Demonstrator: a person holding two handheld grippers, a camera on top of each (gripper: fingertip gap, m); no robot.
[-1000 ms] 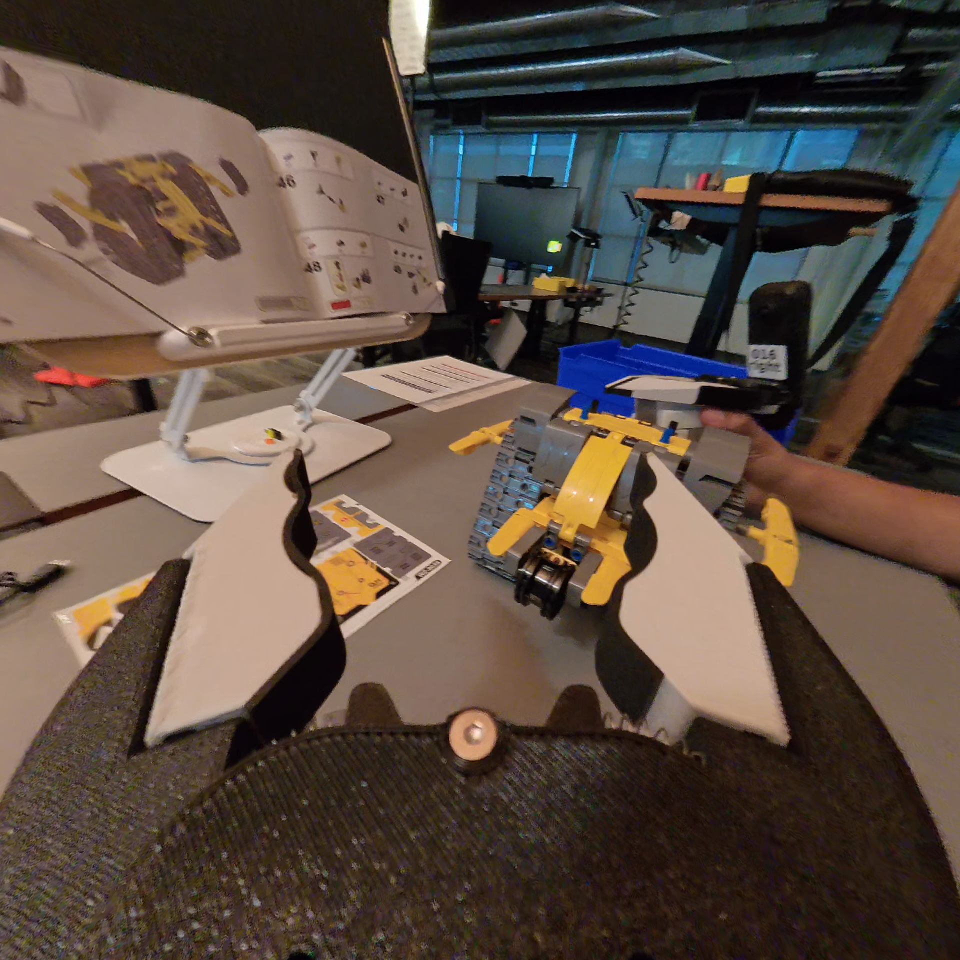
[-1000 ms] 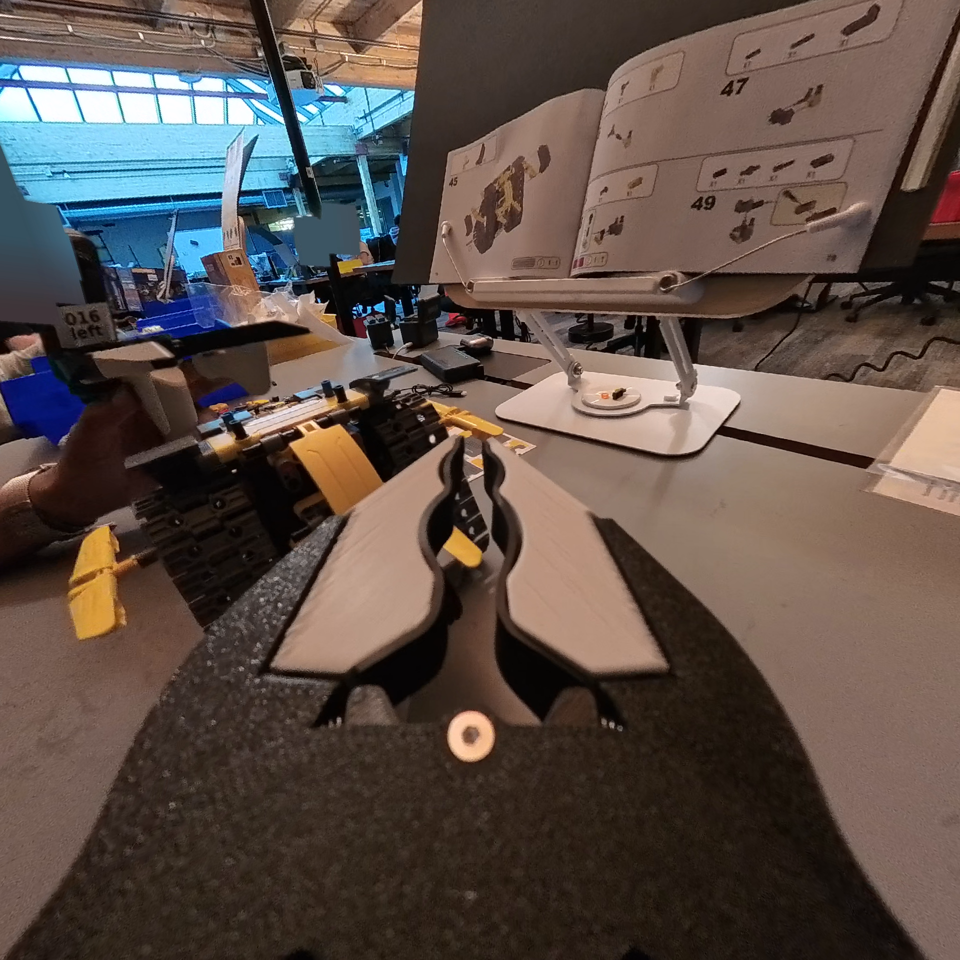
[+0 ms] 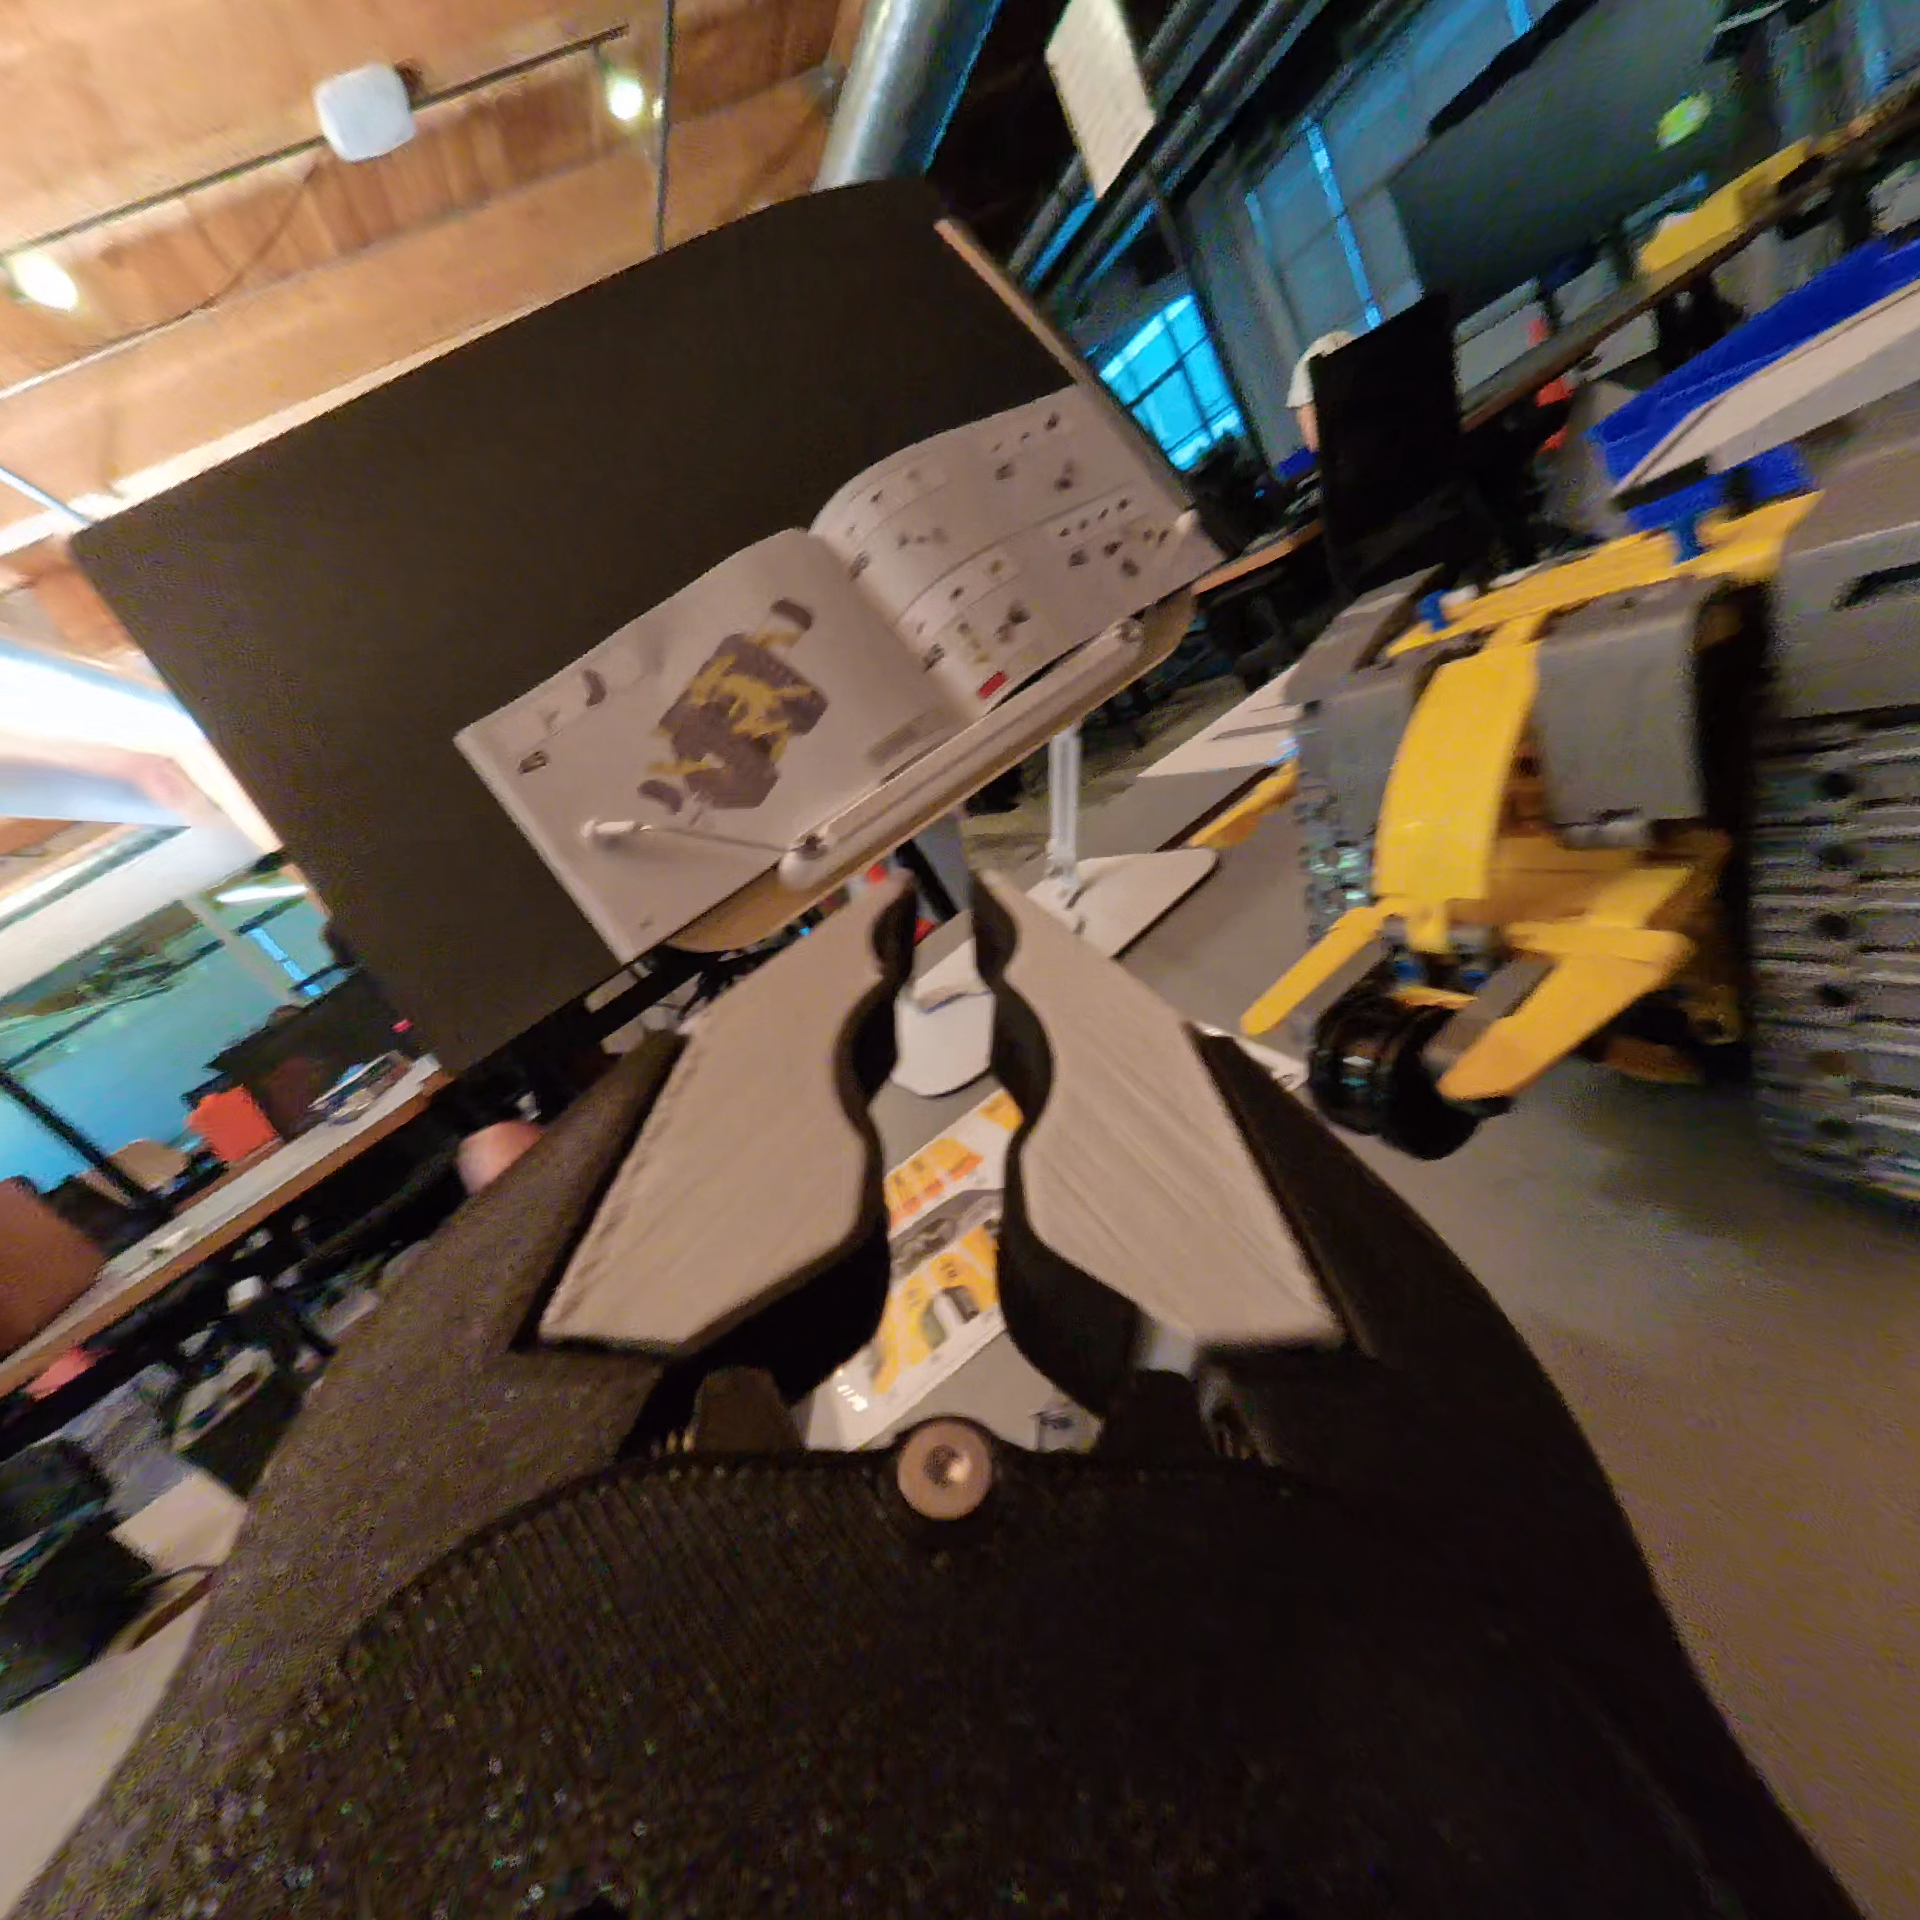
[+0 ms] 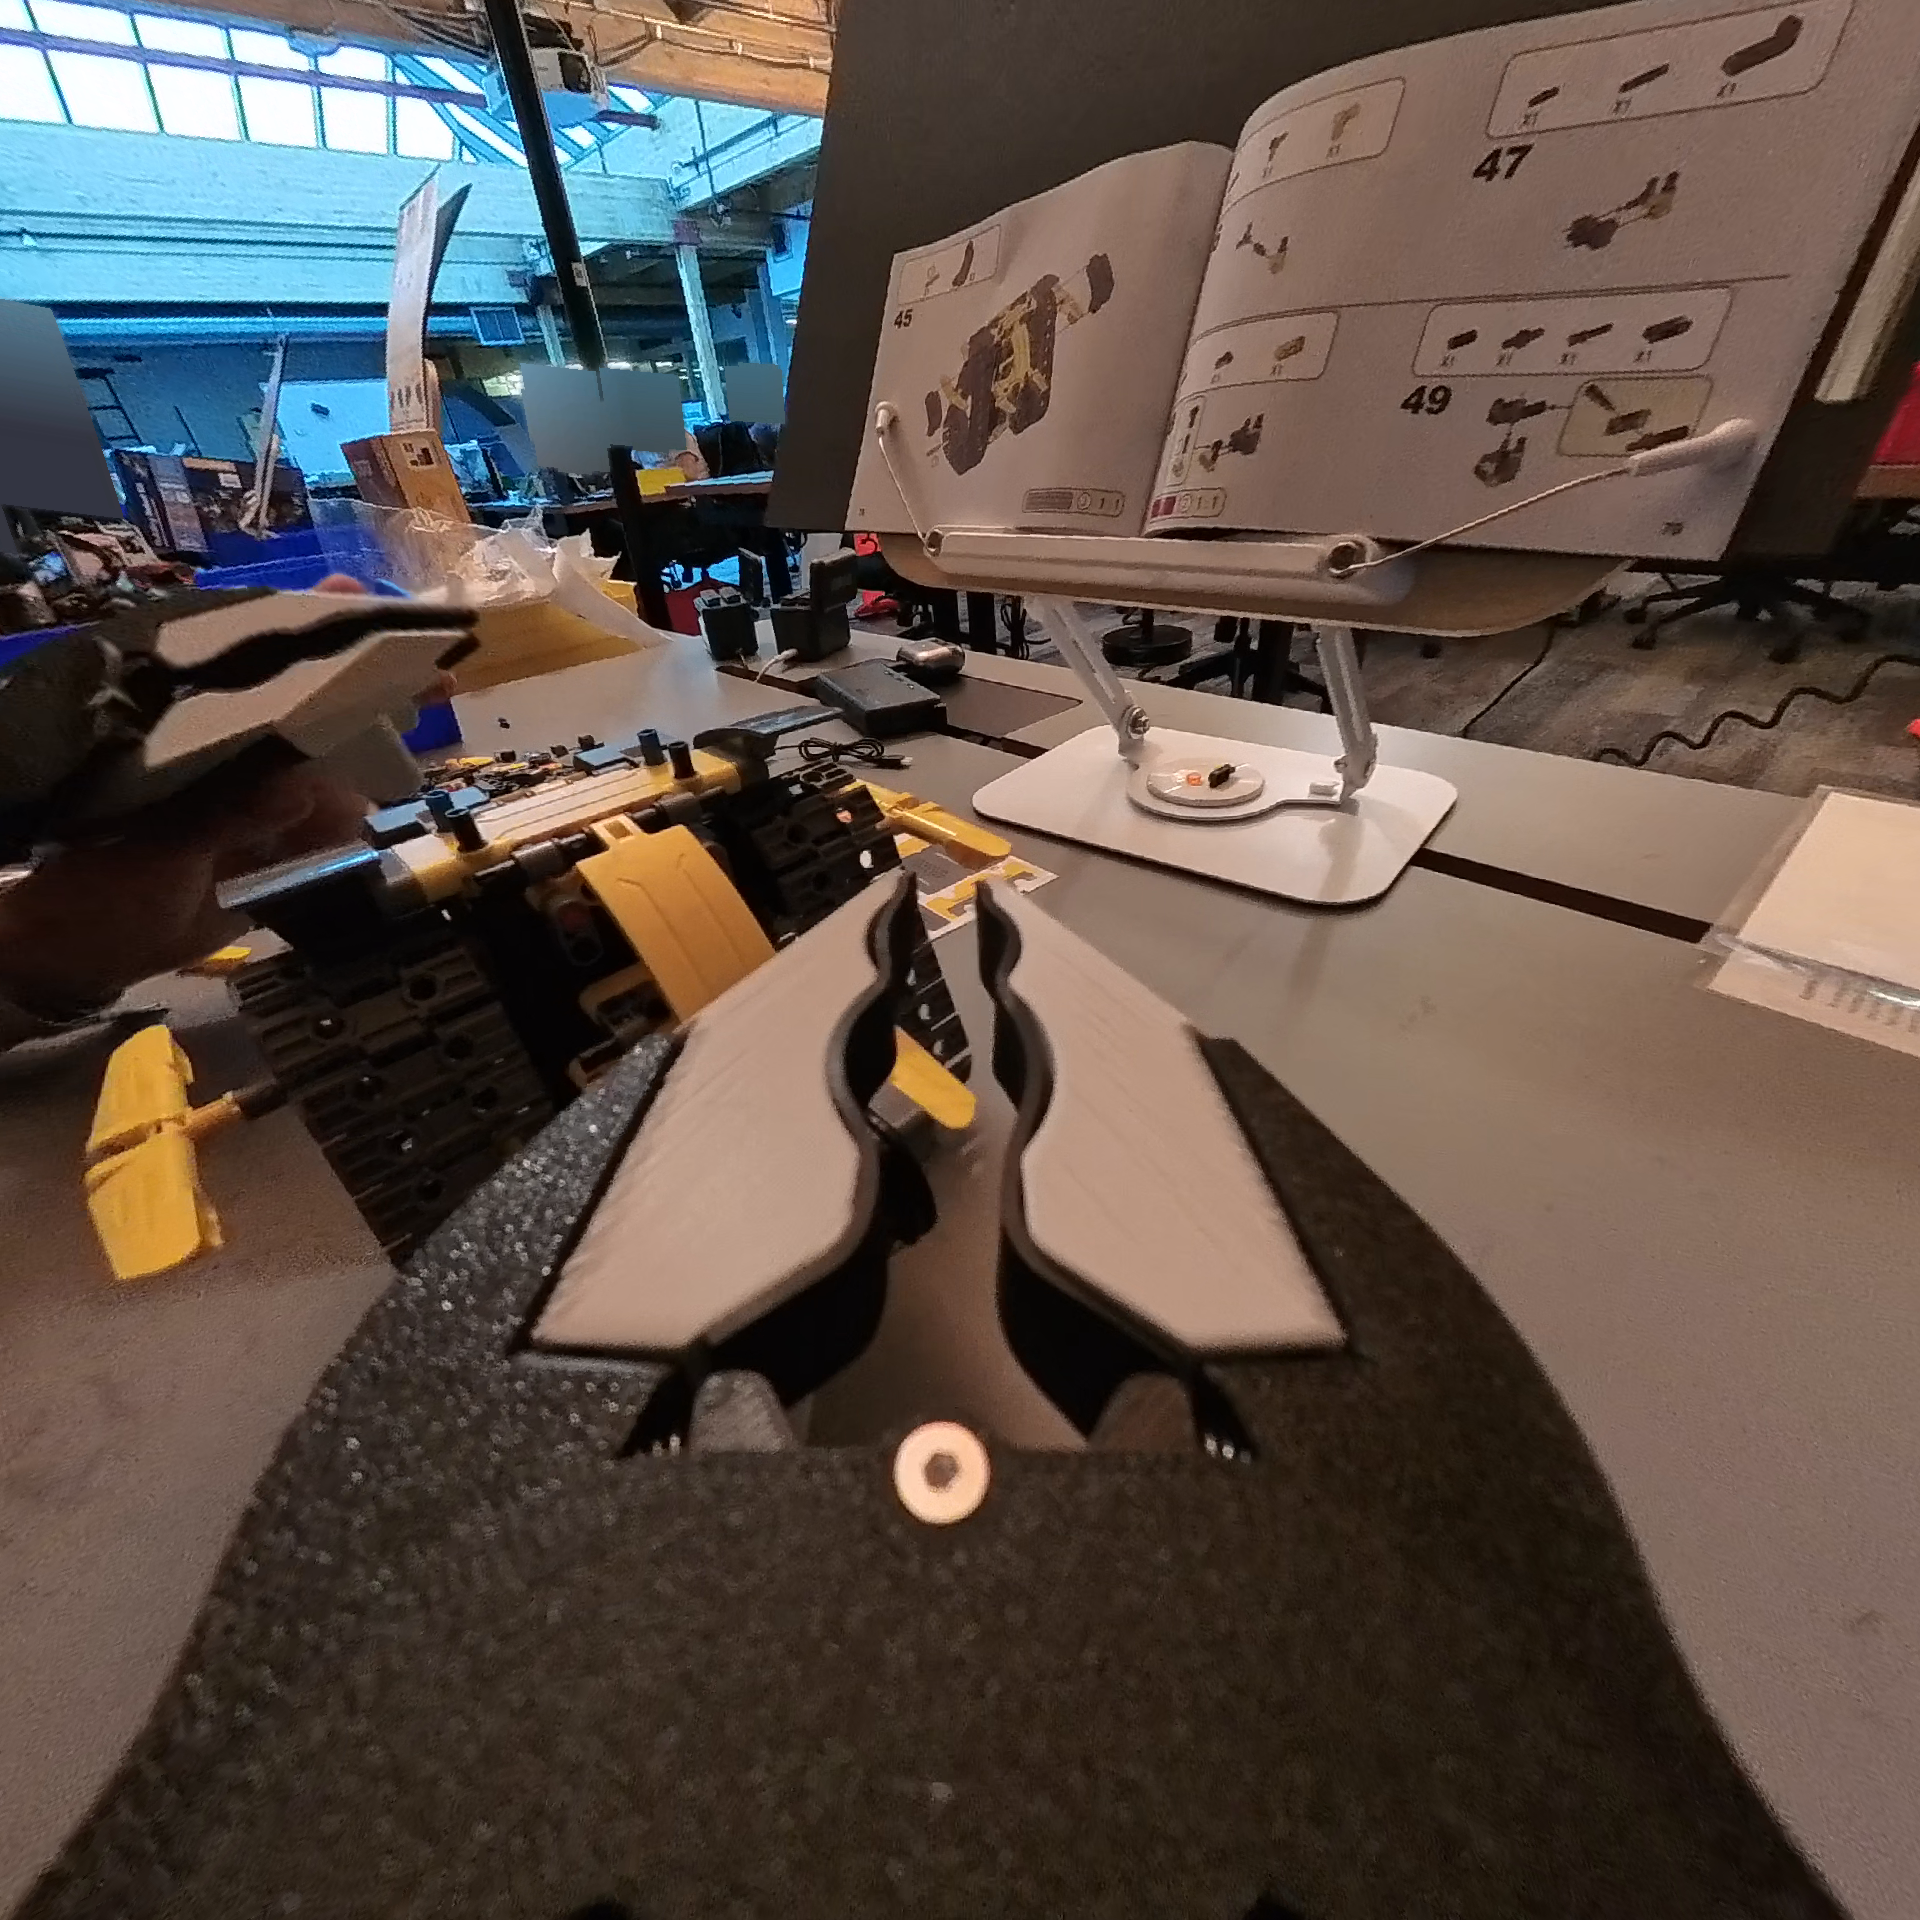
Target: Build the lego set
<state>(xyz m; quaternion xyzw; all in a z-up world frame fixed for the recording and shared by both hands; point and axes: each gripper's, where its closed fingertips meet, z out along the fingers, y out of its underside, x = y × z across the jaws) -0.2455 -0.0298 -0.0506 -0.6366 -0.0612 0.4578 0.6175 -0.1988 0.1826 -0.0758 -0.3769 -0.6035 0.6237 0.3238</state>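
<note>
Left gripper [image 3: 943, 914]: tilted, fingers nearly together with a thin gap, holding nothing; it points toward the booklet stand at the centre of its view.
Right gripper [image 4: 945, 899]: fingers a little apart, nothing clamped; its left finger lies just in front of the toy's black track.
Toy vehicle [image 4: 540, 935]: yellow, grey and black brick build, standing on the grey table [image 4: 1558, 1195]; left of centre in the right wrist view, right edge in the left wrist view.
Booklet [image 4: 1299, 322]: open on a white stand [image 4: 1216, 821], upper right of the right wrist view.
Sticker sheet [image 3: 940, 1236]: flat on the table under the left gripper.
</note>
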